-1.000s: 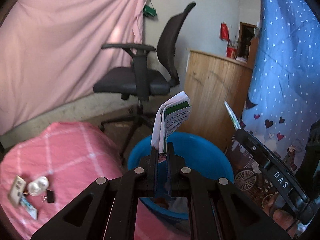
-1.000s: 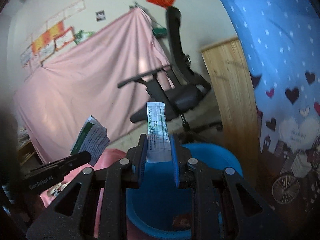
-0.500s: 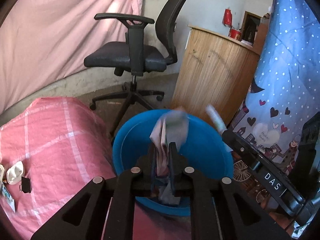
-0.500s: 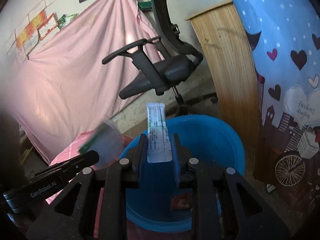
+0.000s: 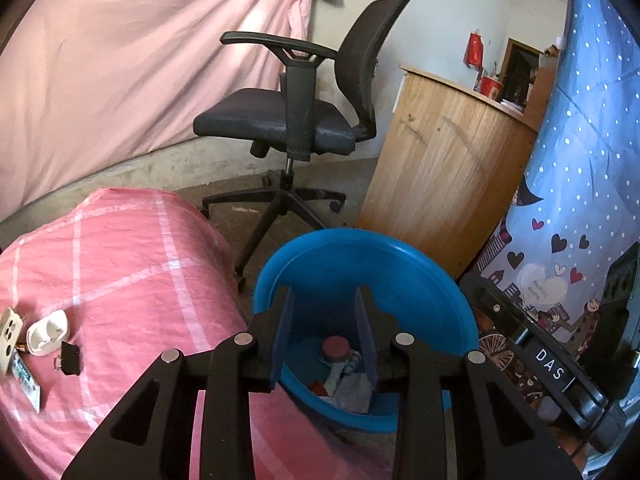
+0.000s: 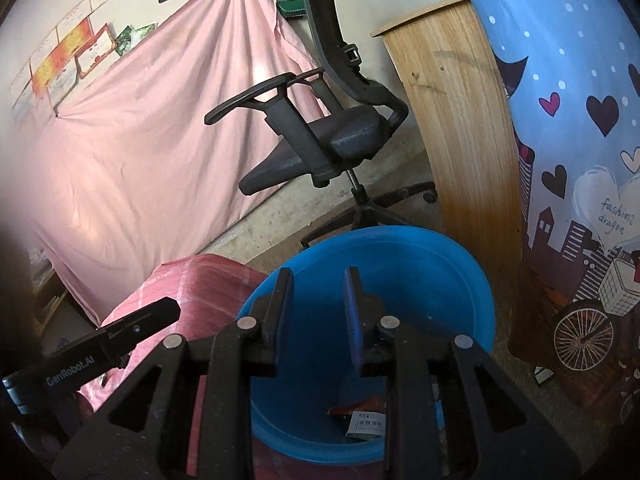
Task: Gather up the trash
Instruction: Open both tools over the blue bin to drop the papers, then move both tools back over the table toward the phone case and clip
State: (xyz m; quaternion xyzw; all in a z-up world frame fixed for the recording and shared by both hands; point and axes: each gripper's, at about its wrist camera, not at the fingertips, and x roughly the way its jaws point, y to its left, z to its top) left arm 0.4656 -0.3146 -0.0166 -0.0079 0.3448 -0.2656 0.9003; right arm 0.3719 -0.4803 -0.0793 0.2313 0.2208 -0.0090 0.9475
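Note:
A blue plastic bin [image 5: 400, 256] stands on the floor beside the pink-covered table [image 5: 120, 248]. My left gripper [image 5: 323, 300] is open and empty above the bin. Crumpled paper and a round pink lid [image 5: 336, 347] lie at the bin's bottom. In the right wrist view the bin [image 6: 440, 256] is below my right gripper [image 6: 317, 278], which is open and empty. A small white sachet [image 6: 366, 425] and a red wrapper [image 6: 360, 408] lie at the bin's bottom. The left gripper's side [image 6: 100, 344] shows at the left there.
A black office chair [image 5: 296, 120] and a wooden cabinet [image 5: 440, 168] stand behind the bin. A blue patterned curtain [image 5: 580, 160] hangs at the right. On the table's left lie a white earbud case [image 5: 46, 332], a small box [image 5: 10, 332] and a black clip [image 5: 70, 362].
Both grippers tilted down over the bin and opened. The folded paper left the left gripper and the white sachet left the right gripper; both now lie in the bin.

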